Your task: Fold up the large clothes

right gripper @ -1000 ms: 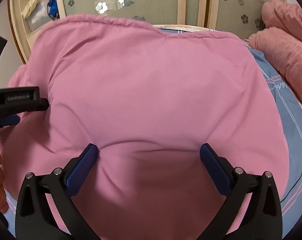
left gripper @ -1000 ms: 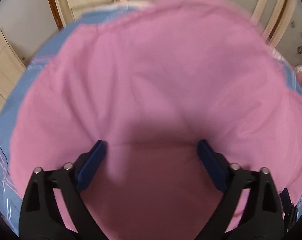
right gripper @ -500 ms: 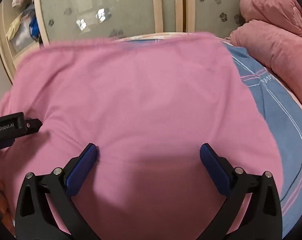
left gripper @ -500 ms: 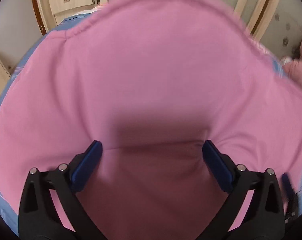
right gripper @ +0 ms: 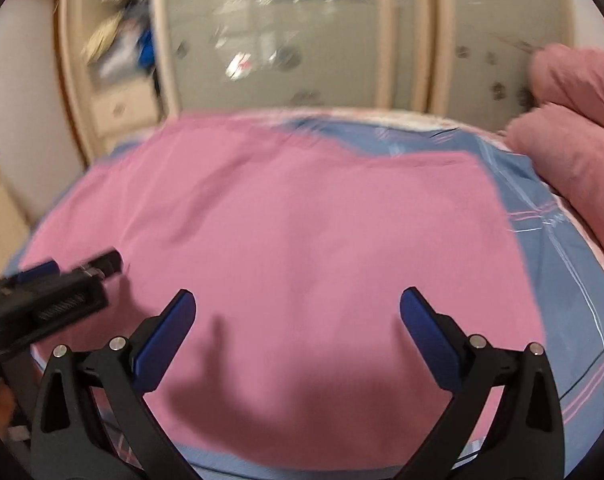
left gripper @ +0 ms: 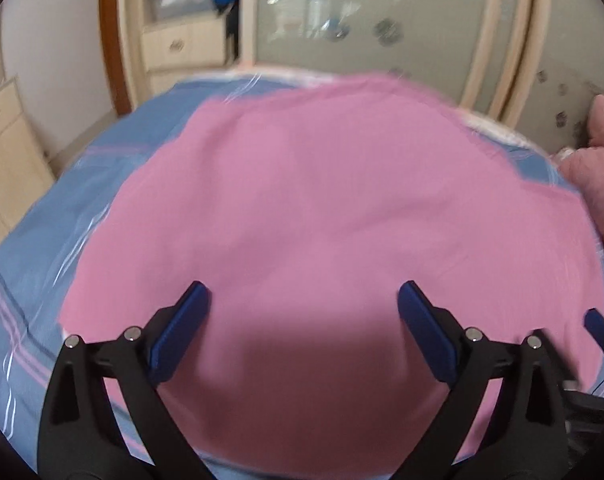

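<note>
Claws: left claw closing slightly, right claw gaping, both holding nothing
Advice: pinching pink garment corners evenly on bed

Ahead of your right gripper, the pink garment is soft, matt cloth, lying on a smooth blue bedsheet with thin woven stripes. Your left gripper has matt black plastic arms, blue matt pads and shiny metal pins. Beyond both, the wardrobe doors look like glossy frosted glass in pale wood frames.
</note>
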A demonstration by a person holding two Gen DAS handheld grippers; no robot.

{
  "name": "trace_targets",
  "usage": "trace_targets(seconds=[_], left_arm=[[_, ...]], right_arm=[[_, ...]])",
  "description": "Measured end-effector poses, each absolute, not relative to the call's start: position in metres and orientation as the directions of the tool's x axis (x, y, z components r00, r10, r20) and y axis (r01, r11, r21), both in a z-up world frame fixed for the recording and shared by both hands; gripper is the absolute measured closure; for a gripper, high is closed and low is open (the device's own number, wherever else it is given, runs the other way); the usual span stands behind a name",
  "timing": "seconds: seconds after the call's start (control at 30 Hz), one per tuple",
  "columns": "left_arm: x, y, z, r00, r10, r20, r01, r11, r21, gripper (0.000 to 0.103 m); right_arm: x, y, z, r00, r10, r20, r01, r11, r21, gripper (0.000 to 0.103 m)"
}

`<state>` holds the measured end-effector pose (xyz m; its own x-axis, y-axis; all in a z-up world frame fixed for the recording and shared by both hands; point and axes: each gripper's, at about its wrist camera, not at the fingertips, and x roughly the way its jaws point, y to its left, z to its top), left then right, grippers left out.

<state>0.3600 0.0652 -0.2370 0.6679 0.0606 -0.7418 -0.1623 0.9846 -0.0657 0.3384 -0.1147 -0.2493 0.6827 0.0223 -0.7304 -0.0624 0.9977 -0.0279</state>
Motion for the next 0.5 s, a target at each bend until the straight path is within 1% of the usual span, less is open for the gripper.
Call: trace_targets(seconds=[0.03, 0.07, 0.13, 0.17, 0.23, 0.27, 0.4, 0.47, 0.5], left_arm=[[0.362, 0.068, -0.249, 0.637, 0.050, -0.769, -0.147, 0.987, -0.057, 0.005], [0.363, 0.066, -0.257, 0.610, 0.067, -0.790, -0.130, 0.991, -0.016, 0.005], [0.366, 0.055, -0.266, 0.602, 0.135, -0.787, -0.105, 0.990, 0.089, 0.004], [0.366, 0.052, -0.267, 0.603, 0.153, -0.783, -0.111, 0.988, 0.107, 0.004], [0.360, 0.056, -0.262, 0.618, 0.132, -0.775, -0.145, 0.988, 0.053, 0.004], [0.354, 0.058, -0.256, 0.644, 0.116, -0.756, -0.146, 0.989, 0.027, 0.004], [0.322, 0.058, -0.240, 0.729, 0.098, -0.678, -0.116, 0.993, 0.019, 0.004], [0.308, 0.066, -0.239, 0.746, 0.108, -0.658, -0.119, 0.992, 0.028, 0.004], [0.307, 0.071, -0.242, 0.734, 0.111, -0.670, -0.125, 0.992, 0.028, 0.004]], right_arm=[[0.346, -0.111, -0.262, 0.653, 0.009, -0.758, -0.065, 0.997, -0.044, 0.001], [0.350, -0.106, -0.274, 0.645, -0.010, -0.764, -0.061, 0.996, -0.065, 0.001], [0.350, -0.098, -0.282, 0.659, -0.049, -0.750, -0.056, 0.992, -0.114, 0.001], [0.349, -0.097, -0.280, 0.656, -0.057, -0.753, -0.058, 0.990, -0.125, 0.001], [0.343, -0.103, -0.270, 0.664, -0.021, -0.748, -0.062, 0.995, -0.084, 0.001], [0.337, -0.110, -0.263, 0.677, -0.006, -0.736, -0.053, 0.997, -0.057, 0.001], [0.303, -0.146, -0.249, 0.735, -0.047, -0.677, 0.040, 0.999, -0.027, 0.001], [0.298, -0.169, -0.254, 0.729, -0.069, -0.681, 0.090, 0.996, -0.005, 0.001], [0.298, -0.178, -0.259, 0.717, -0.062, -0.695, 0.104, 0.994, 0.019, 0.001]])
